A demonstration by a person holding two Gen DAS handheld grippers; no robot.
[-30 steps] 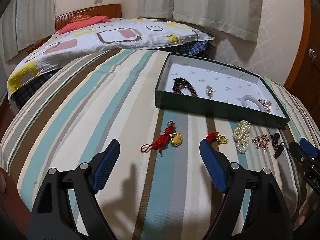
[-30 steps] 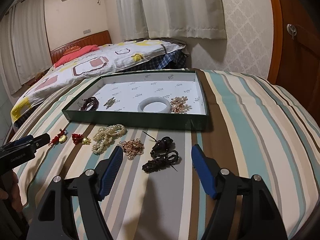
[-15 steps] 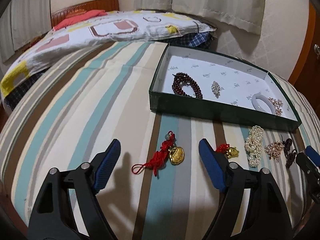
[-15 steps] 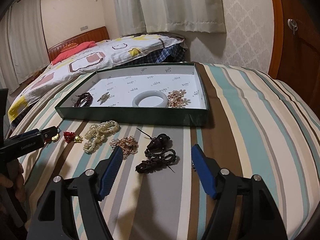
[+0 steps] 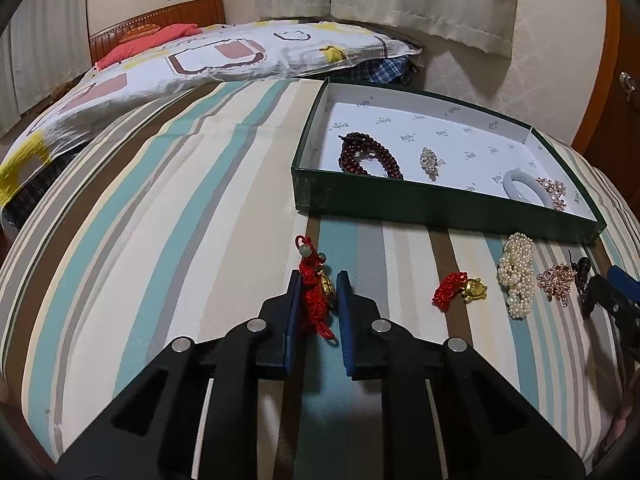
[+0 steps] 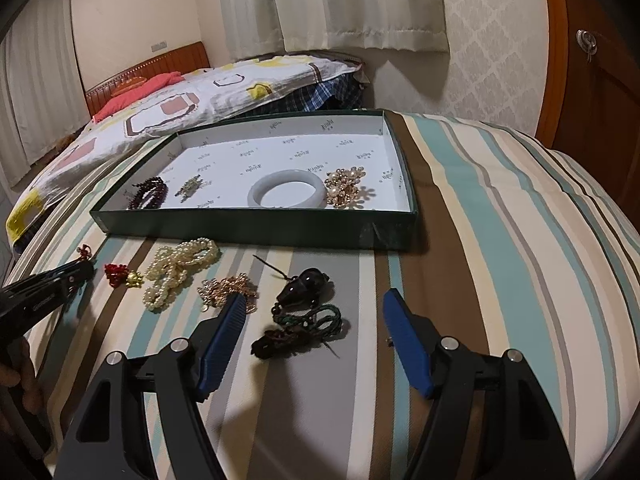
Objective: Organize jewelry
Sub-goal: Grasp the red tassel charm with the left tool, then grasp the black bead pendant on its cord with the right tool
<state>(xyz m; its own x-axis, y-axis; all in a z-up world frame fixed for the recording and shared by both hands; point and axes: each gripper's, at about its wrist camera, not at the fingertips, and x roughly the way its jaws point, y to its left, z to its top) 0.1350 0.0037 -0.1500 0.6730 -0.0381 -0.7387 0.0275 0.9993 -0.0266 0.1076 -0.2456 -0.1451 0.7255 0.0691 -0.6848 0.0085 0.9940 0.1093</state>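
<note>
Left of the green tray (image 5: 420,204) the striped bed (image 5: 160,208) lies bare. In front of the tray, a row of loose jewelry (image 6: 180,272) crowds the way, and the tray's near wall stands behind it.

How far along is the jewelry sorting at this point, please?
Four pieces lie in the green box. The left gripper has just closed on the red-knot gold charm. Four remain on the bed, including the dark corded pendant between the open right gripper's fingers.

Soft, even indoor light, moderately bright. Both fisheye views bend strongly at the edges, with dark vignetted corners. Focus is sharp, without motion blur. Faint shadows fall on the striped bed cover (image 6: 500,240) beneath the jaws.
</note>
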